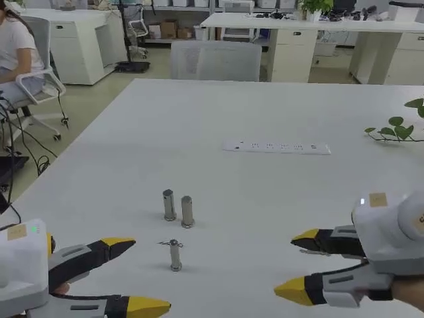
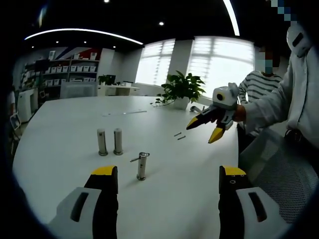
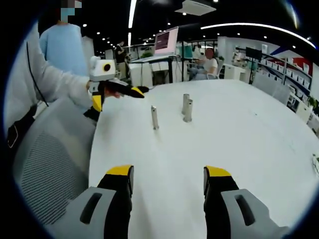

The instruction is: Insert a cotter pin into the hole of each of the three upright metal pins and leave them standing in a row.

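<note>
Three upright metal pins stand on the white table (image 1: 265, 192). Two bare pins (image 1: 169, 205) (image 1: 187, 212) stand side by side. In front of them a third pin (image 1: 175, 255) has a cotter pin (image 1: 169, 244) through its top. In the left gripper view the pinned one (image 2: 142, 166) is nearest, and the bare pair (image 2: 110, 141) stands behind it. Two loose cotter pins (image 2: 178, 135) lie further right on the table. My left gripper (image 1: 136, 275) is open, left of the pins. My right gripper (image 1: 295, 263) is open, to their right. Both are empty.
A white power strip (image 1: 277, 147) lies mid-table, beyond the pins. Plant leaves (image 1: 397, 129) reach in at the right edge. A grey chair (image 1: 215, 61) stands at the far side of the table. A person (image 1: 13, 46) sits at the far left.
</note>
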